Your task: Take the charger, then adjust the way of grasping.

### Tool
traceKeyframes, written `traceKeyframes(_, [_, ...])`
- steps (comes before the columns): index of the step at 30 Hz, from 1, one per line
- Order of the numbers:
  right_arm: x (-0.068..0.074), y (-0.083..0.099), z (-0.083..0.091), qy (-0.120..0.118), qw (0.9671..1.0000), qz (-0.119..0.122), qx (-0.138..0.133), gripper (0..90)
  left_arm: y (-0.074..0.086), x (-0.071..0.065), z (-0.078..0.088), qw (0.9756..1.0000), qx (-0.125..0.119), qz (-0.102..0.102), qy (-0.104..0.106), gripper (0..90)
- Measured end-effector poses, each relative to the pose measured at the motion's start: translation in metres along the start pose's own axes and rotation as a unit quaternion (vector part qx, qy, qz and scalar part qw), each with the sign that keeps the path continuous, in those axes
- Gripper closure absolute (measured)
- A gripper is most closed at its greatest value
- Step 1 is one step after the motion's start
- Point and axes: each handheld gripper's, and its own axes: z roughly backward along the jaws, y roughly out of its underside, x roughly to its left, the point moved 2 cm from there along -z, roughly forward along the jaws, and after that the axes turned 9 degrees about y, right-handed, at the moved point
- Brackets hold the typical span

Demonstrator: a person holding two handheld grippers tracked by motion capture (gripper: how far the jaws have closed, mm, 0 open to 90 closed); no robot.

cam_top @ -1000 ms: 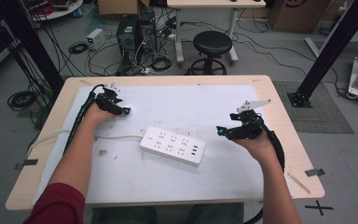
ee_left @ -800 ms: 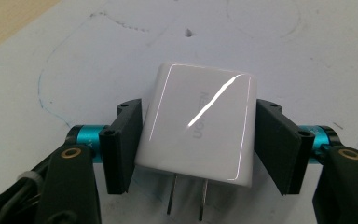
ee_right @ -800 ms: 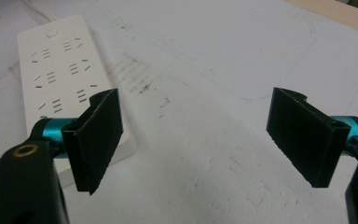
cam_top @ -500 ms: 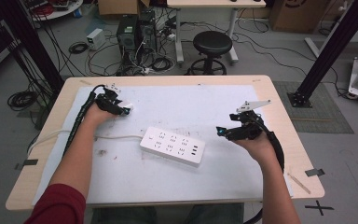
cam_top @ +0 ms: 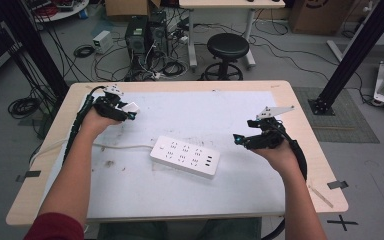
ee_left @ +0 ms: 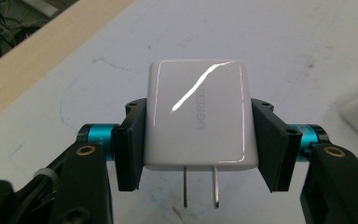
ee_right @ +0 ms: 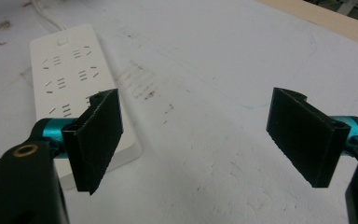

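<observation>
Jaws of the left gripper (ee_left: 196, 140), having just closed, are clamping a white charger (ee_left: 198, 119) at the table's (cam_top: 280, 90) far left, now lifting it higher than before. Right gripper (ee_right: 200, 135) is gaping, unmoved, right of the power strip (cam_top: 184, 156).

R gripper (ee_right: 196, 140) jaws wide, power strip (ee_right: 74, 88) left.

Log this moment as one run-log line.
left gripper: shut on white charger, prongs toward camera | right gripper: open, empty | power strip: on table, nothing plugged in
</observation>
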Motion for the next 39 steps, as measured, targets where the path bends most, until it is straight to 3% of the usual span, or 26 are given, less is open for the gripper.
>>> traceKeyframes(4, [-0.001, -0.002, 0.003, -0.006, 1.0000, 0.003, -0.004, 18.7, -0.004, -0.027, 0.024, 0.9997, -0.018, -0.016, -0.005, 42.5])
traceKeyframes(7, [-0.003, -0.003, 0.004, -0.012, 0.9999, 0.004, -0.006, 18.7, -0.005, -0.045, 0.039, 0.9992, -0.030, -0.026, -0.001, 42.5])
traceKeyframes(8, [-0.003, -0.003, 0.004, -0.012, 0.9999, 0.004, -0.006, 18.7, -0.005, -0.045, 0.039, 0.9992, -0.030, -0.026, -0.001, 42.4])
traceKeyframes(9, [-0.003, -0.004, 0.005, -0.013, 0.9999, 0.005, -0.005, 18.7, -0.006, -0.056, 0.048, 0.9989, -0.036, -0.030, 0.007, 42.4])
traceKeyframes(15, [-0.006, -0.007, 0.007, -0.018, 0.9997, 0.011, -0.010, 18.7, -0.007, -0.081, 0.064, 0.9978, -0.051, -0.042, 0.011, 42.5])
traceKeyframes(17, [-0.007, -0.008, 0.007, -0.018, 0.9997, 0.010, -0.010, 18.7, -0.007, -0.085, 0.067, 0.9974, -0.047, -0.052, 0.015, 42.5])
traceKeyframes(21, [-0.008, -0.008, 0.006, -0.019, 0.9997, 0.009, -0.009, 18.7, -0.006, -0.088, 0.068, 0.9973, -0.050, -0.051, 0.019, 42.4])
traceKeyframes(22, [-0.010, -0.008, 0.005, -0.018, 0.9998, 0.009, -0.007, 18.7, -0.004, -0.090, 0.066, 0.9963, -0.058, -0.056, 0.030, 42.5])
traceKeyframes(31, [-0.011, -0.009, 0.000, -0.018, 0.9998, 0.009, 0.003, 18.7, 0.003, -0.092, 0.057, 0.9965, -0.055, -0.054, 0.031, 42.5])
traceKeyframes(39, [-0.018, -0.013, 0.003, -0.020, 0.9998, 0.001, 0.005, 18.7, -0.012, -0.098, 0.044, 0.9943, -0.061, -0.071, 0.050, 42.5])
